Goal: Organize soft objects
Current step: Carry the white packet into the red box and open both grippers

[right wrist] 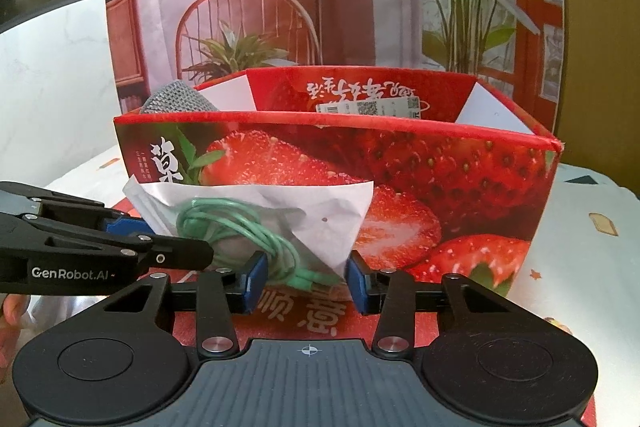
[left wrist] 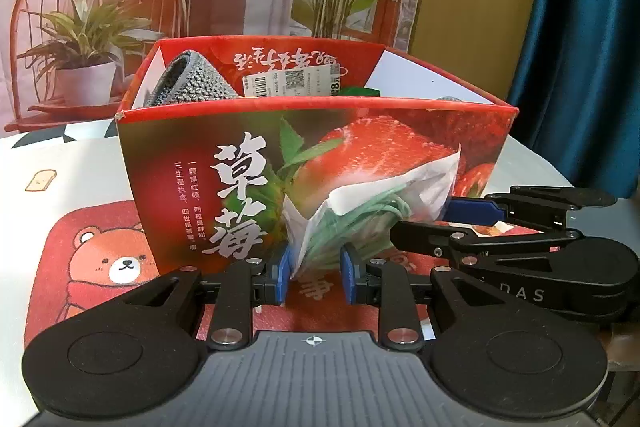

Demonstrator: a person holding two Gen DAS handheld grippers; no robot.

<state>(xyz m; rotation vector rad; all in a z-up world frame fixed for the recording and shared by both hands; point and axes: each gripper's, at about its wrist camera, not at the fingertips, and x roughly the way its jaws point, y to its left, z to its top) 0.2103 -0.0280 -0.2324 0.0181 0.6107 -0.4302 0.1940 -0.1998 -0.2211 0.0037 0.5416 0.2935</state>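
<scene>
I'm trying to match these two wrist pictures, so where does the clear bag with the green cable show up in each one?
Left wrist view: bag with the green cable, lower centre, against the box front.
Right wrist view: the bag, lower left of centre, against the same front.
Shared landmark: the red strawberry box standing behind it.

We hold both grippers side by side, tilted downward. Our left gripper point(left wrist: 316, 269) has its jaws drawn narrow, blue pads point(left wrist: 285, 269) pressing both sides of the bag point(left wrist: 372, 195) at its left end. Our right gripper point(right wrist: 307, 277) stands a little wider, pads touching the bag's right end. A bit of our left hand point(right wrist: 10, 319) shows behind its gripper.
</scene>
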